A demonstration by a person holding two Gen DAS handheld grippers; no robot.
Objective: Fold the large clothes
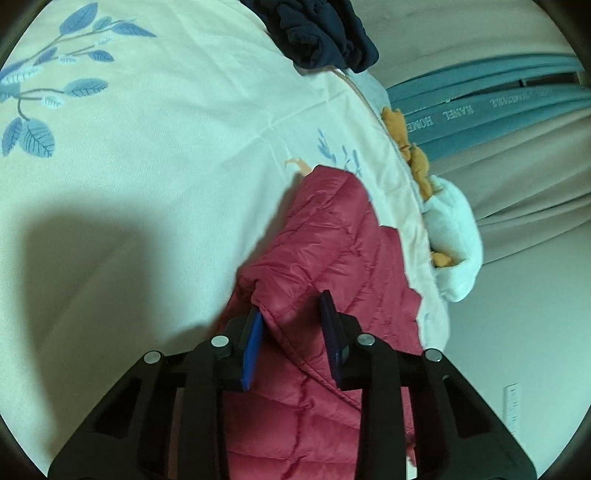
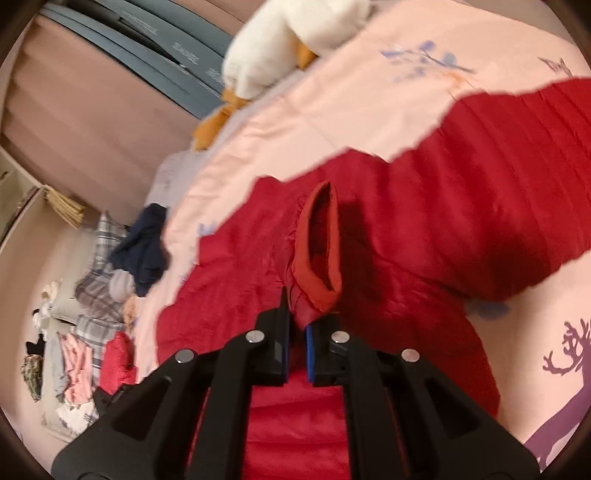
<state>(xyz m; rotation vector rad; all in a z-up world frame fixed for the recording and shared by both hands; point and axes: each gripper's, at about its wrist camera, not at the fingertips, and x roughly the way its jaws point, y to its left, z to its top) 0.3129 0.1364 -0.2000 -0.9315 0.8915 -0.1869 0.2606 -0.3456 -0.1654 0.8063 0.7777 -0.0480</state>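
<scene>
At six o'clock in each wrist view sits a gripper. Left gripper: fingers parted wide, red quilted jacket fabric lying between them, not pinched. Right gripper: fingers nearly closed on the jacket's sleeve cuff. Jacket lies spread on the floral bedspread. At one o'clock, a dark blue garment; at three o'clock, a white plush toy.

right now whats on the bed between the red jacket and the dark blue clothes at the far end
Only bare bedspread, pale with blue leaf prints. The left wrist view shows the red jacket ending well short of the dark blue clothes, with nothing lying between them.
</scene>
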